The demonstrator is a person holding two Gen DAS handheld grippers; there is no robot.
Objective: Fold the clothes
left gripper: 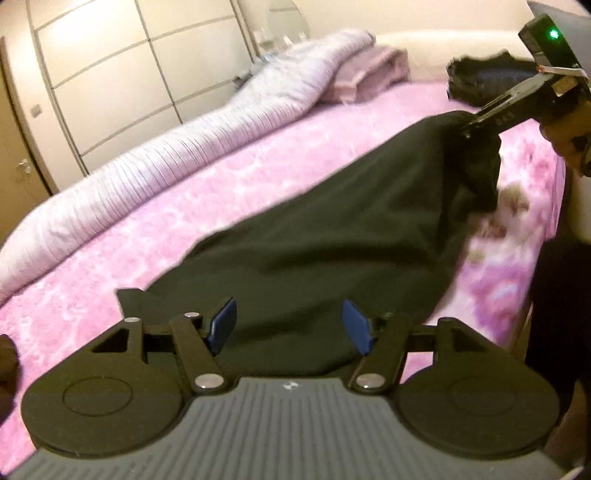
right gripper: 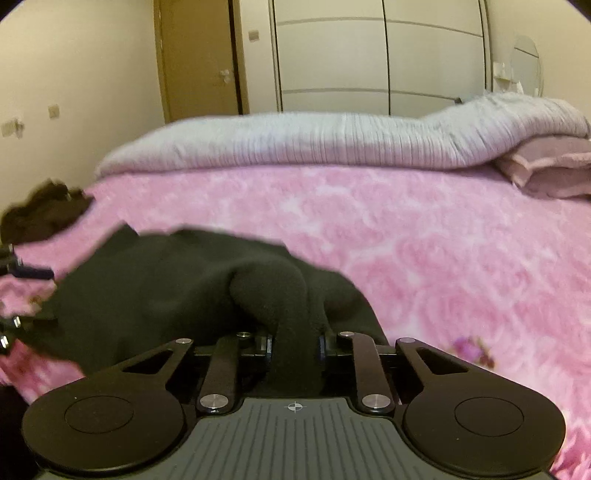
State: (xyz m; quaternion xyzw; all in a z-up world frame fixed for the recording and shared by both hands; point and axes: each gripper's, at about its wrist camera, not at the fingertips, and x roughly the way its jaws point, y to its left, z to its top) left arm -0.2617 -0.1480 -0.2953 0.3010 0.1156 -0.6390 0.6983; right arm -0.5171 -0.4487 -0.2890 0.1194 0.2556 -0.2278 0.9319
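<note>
Ahead of our left tongs [left gripper: 289, 325], a black garment [left gripper: 332, 236] lies stretched over the pink floral bedspread [left gripper: 184, 206]. Its cloth is matte and dark, loosely wrinkled, broad near these tongs and narrowing toward the far end. The left tongs stand wide apart, their blue pads [left gripper: 223, 325] on either side of the cloth's near edge and pinching nothing. At the far end we see our right tongs [left gripper: 476, 123] clamped on a bunched corner of the garment, with a fold drooping below the grip.

From the right wrist view, the same garment [right gripper: 155, 291] spreads to the left of our right tongs [right gripper: 294, 345], and a thick rolled fold of it runs straight back between the closed fingers, held tight. The left tongs show only as blurred black parts at the left edge of this view.

Only the left wrist view shows a green light [left gripper: 553, 34] on the right tool and a hand [left gripper: 565, 140] around its handle. Both views show a second dark clothing heap [right gripper: 44, 214] on the bed beyond the garment, a ribbed lilac blanket [right gripper: 332, 144] along the far side, and a folded mauve towel [right gripper: 554, 170] beside it. The right wrist view alone shows a wooden door [right gripper: 199, 59] left of the white wardrobe [right gripper: 380, 59].
</note>
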